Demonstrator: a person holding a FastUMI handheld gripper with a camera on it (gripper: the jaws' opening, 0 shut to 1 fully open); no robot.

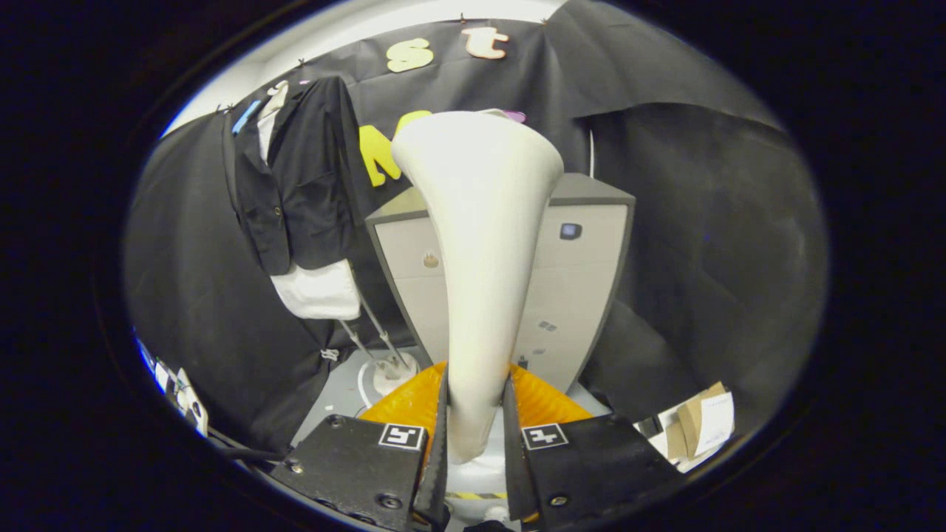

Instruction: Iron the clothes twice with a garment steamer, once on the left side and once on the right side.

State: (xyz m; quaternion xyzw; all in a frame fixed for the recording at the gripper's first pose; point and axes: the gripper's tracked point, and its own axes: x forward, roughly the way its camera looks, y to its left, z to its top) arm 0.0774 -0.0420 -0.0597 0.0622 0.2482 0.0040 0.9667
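Note:
A white garment steamer head (480,244) rises straight up between my fingers, wide at the top and narrow at the handle. My gripper (477,414) is shut on its handle, both fingers pressing its sides. A black jacket over a white shirt (299,192) hangs on a stand to the left, beyond the fingers and apart from the steamer head. The steamer's mouth faces away from me and is hidden.
A grey cabinet (576,273) stands just behind the steamer head. The garment stand's white base (392,373) and poles sit on the floor left of the fingers. Cardboard and paper (698,425) lie at the right. An orange ribbed part (403,403) shows beneath the fingers.

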